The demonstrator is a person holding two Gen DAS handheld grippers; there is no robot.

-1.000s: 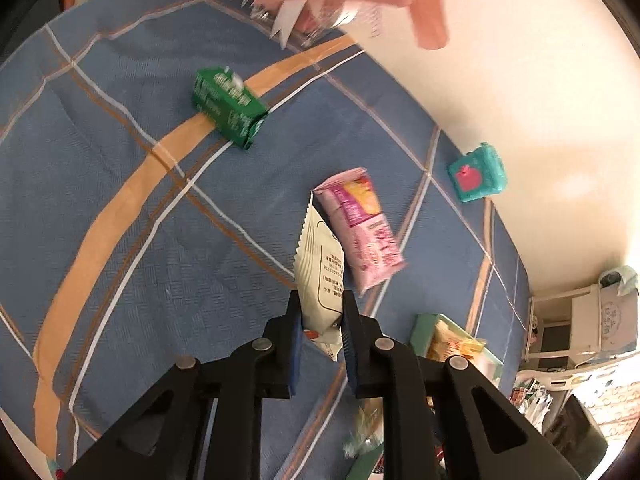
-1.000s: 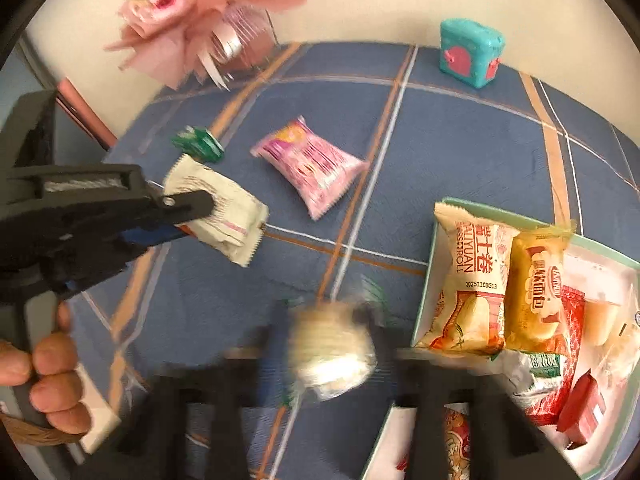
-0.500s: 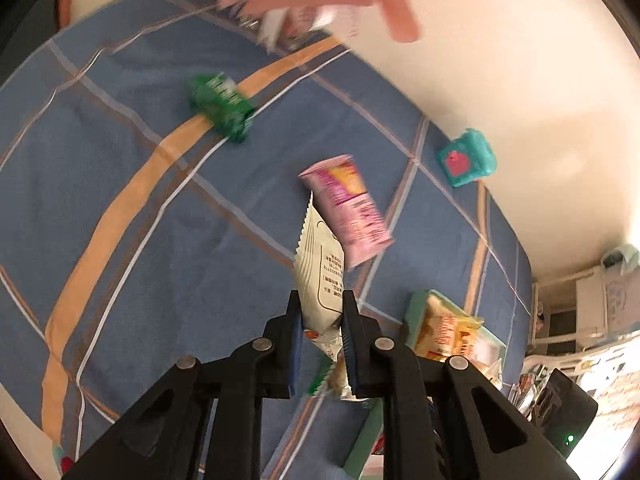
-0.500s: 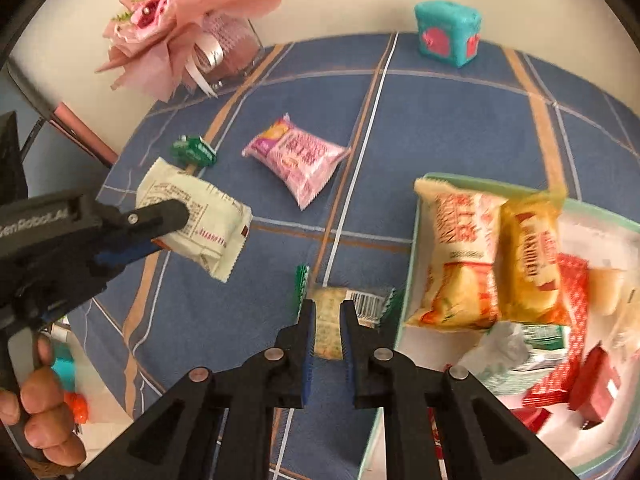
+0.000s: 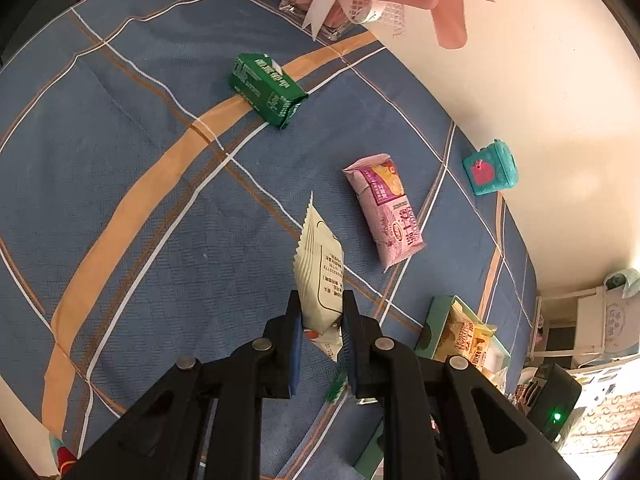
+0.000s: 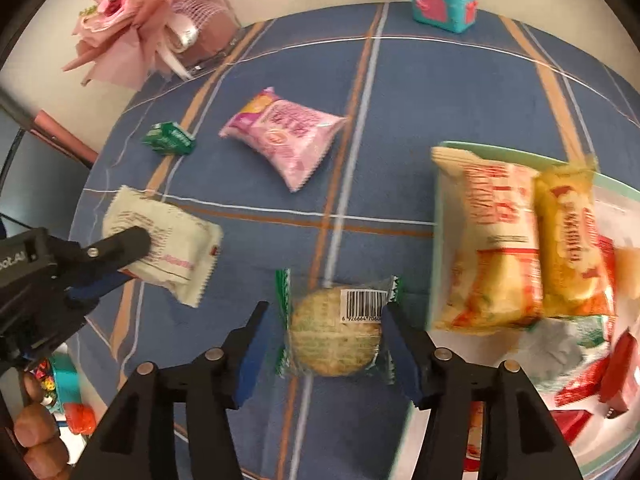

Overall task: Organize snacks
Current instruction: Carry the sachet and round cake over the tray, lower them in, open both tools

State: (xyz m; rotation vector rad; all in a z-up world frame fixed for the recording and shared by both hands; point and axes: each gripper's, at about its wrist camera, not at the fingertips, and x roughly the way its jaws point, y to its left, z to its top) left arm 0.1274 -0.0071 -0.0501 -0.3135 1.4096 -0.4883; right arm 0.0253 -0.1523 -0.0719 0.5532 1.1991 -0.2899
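My left gripper is shut on the lower end of a white snack packet, held up over the blue checked cloth. In the right wrist view that packet hangs at the left in the left gripper. The jaws of my right gripper are opening. A clear round cookie packet with green ends lies on the cloth between them, and the pads do not press it. To the right is the pale green tray, which holds several packets. A pink packet and a green packet lie further back.
A teal box stands at the cloth's far edge by the wall. A pink bouquet sits at the back left. In the left wrist view the green packet lies on an orange stripe and the pink packet is nearer. A person's fingers show at the lower left.
My right gripper was shut on the cookie packet and has come down and opened. The packet now rests on the cloth beside the tray. The left gripper still grips the white packet.
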